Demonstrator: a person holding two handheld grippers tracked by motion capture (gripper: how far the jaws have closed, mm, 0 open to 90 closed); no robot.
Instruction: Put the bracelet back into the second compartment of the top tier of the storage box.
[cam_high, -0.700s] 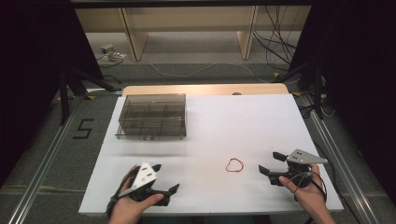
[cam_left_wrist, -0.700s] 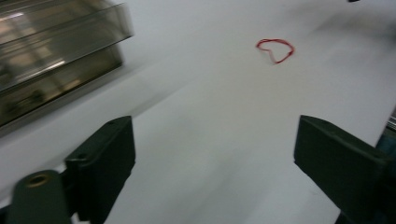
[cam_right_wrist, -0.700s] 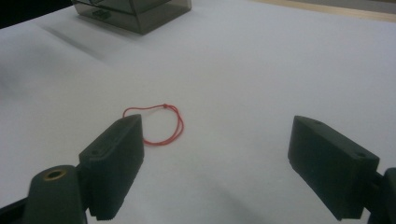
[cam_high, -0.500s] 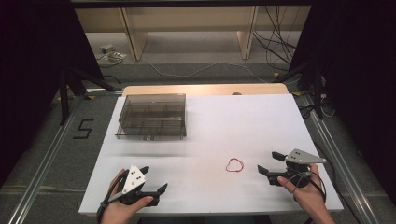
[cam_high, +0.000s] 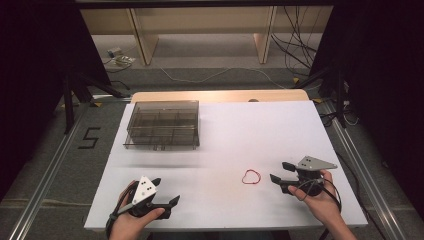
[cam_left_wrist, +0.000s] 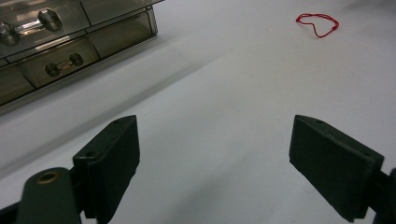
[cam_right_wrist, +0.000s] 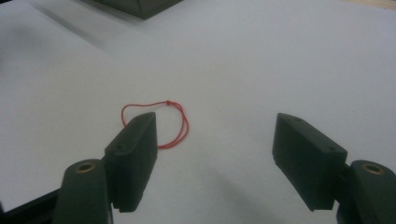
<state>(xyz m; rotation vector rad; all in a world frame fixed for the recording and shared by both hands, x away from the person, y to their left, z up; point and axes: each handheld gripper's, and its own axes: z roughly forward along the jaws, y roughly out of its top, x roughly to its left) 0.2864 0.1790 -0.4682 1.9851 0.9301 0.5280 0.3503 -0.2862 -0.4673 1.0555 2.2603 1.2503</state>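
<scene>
Red string loop lies just beyond the wide-apart right tongs.

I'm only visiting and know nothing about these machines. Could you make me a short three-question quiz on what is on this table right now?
1. True or false: the thin red string loop lies inside the smoky clear plastic compartment box.
2. Which is nearer the loop: A, the left gripper, or B, the right gripper?
3. Fill in: the right gripper's jaws stand ____, with nothing between them.

Key
1. False: it lies on the bare white table, apart from the box.
2. B.
3. Open.
</scene>
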